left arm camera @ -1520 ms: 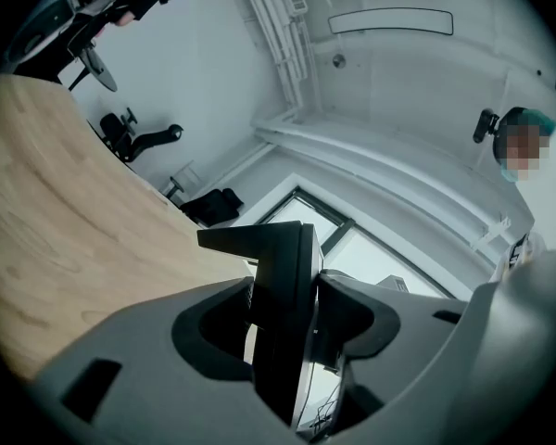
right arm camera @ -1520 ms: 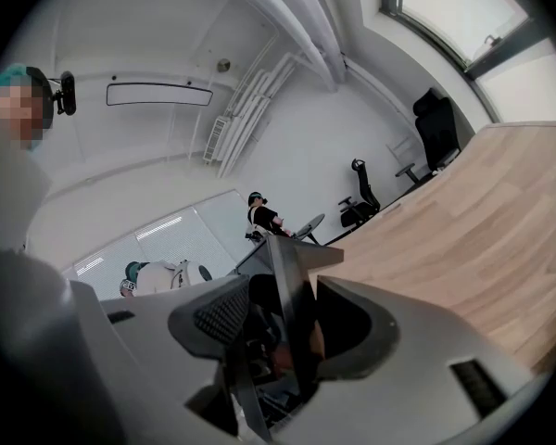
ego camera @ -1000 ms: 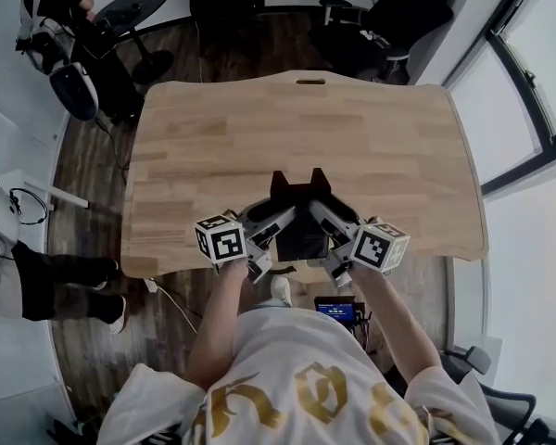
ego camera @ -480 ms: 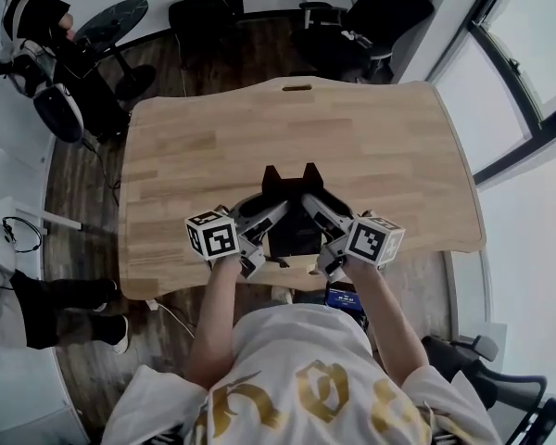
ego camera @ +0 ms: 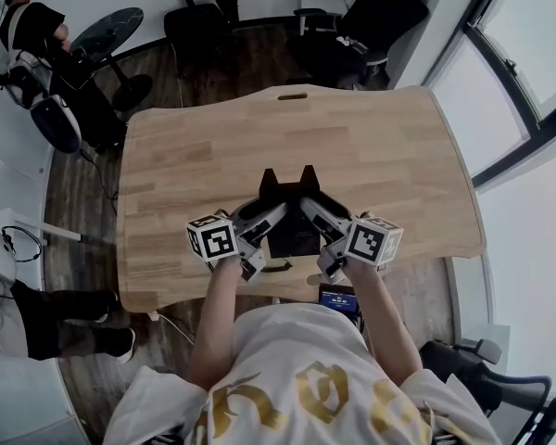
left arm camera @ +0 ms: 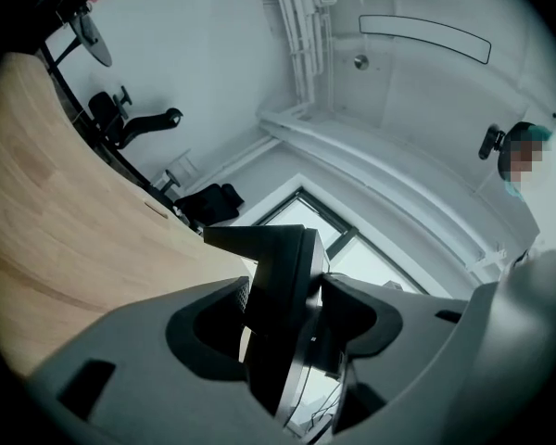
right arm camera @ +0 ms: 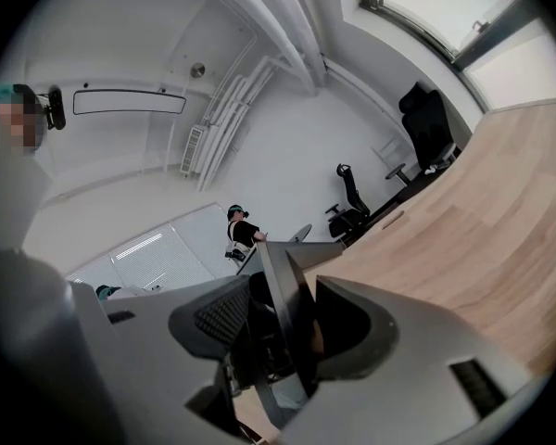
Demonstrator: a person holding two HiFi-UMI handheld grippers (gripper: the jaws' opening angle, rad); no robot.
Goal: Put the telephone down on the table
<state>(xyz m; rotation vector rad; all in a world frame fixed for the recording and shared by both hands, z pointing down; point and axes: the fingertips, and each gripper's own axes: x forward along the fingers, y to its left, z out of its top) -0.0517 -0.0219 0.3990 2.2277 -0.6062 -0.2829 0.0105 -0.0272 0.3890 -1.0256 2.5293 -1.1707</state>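
A black telephone [ego camera: 292, 225] with two raised prongs at its far end hangs over the near part of the wooden table [ego camera: 380, 156]. It is gripped from both sides. My left gripper [ego camera: 274, 215] has the telephone's left edge [left arm camera: 278, 286] between its jaws; the jaws are opening, with the edge still against the pads. My right gripper [ego camera: 311, 211] is shut on the telephone's thin right edge [right arm camera: 283, 304]. Both grippers point nearly level across the table. I cannot tell whether the telephone's underside touches the wood.
Black office chairs [ego camera: 195, 26] stand beyond the table's far edge, with more of them [ego camera: 389, 7] to the right. A person [ego camera: 28, 26] stands by a round dark table [ego camera: 107, 31] at the far left. A small device with a lit screen [ego camera: 340, 299] sits below the front edge.
Both grippers have carried the telephone a little farther in over the table from its front edge. The hold on each side looks the same.
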